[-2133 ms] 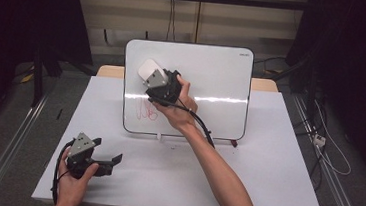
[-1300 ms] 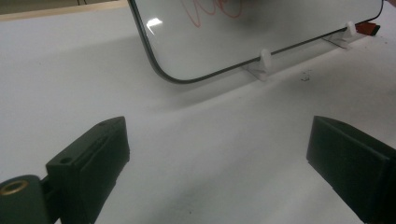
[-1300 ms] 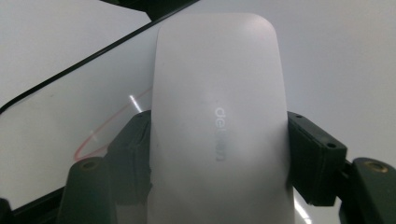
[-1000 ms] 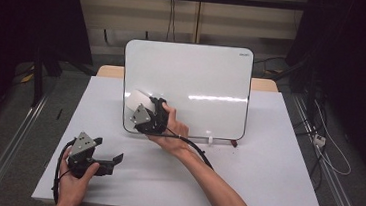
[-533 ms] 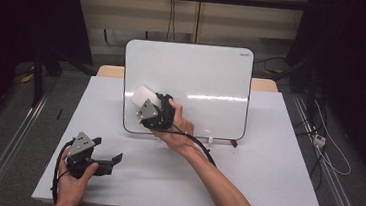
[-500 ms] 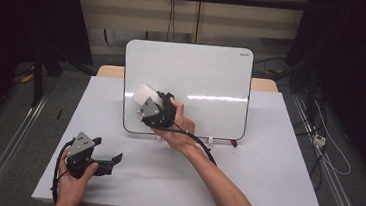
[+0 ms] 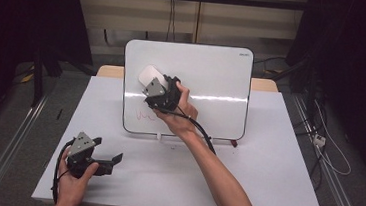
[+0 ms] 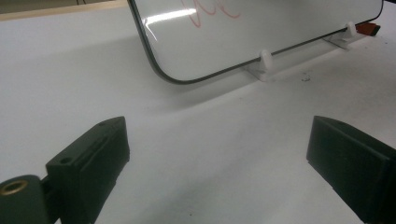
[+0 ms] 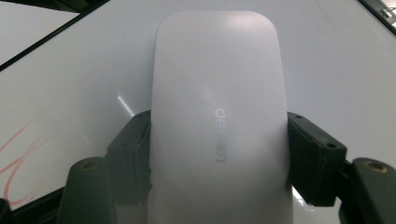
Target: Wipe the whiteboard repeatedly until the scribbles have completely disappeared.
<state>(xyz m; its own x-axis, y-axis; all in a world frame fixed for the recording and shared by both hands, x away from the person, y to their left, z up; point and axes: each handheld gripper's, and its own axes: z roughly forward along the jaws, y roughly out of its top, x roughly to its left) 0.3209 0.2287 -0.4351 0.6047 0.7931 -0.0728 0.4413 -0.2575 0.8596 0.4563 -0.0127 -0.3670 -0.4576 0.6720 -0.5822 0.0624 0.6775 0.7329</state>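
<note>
A whiteboard stands upright on small white feet at the back of the table, with a red scribble near its lower left corner. My right gripper is shut on a white eraser, held flat against the board above the scribble. In the right gripper view the white eraser sits between both black jaws against the whiteboard. My left gripper rests open on the table at the front left. In the left gripper view its jaws stand wide apart, facing the whiteboard and the red scribble.
The table is covered in white. A small red object lies by the board's right foot. The right gripper's black cable trails along the forearm. Dark curtains and metal floor rails flank the table.
My right gripper has carried the eraser up the board from its lower left area to above the scribble. The left gripper has stayed where it was.
</note>
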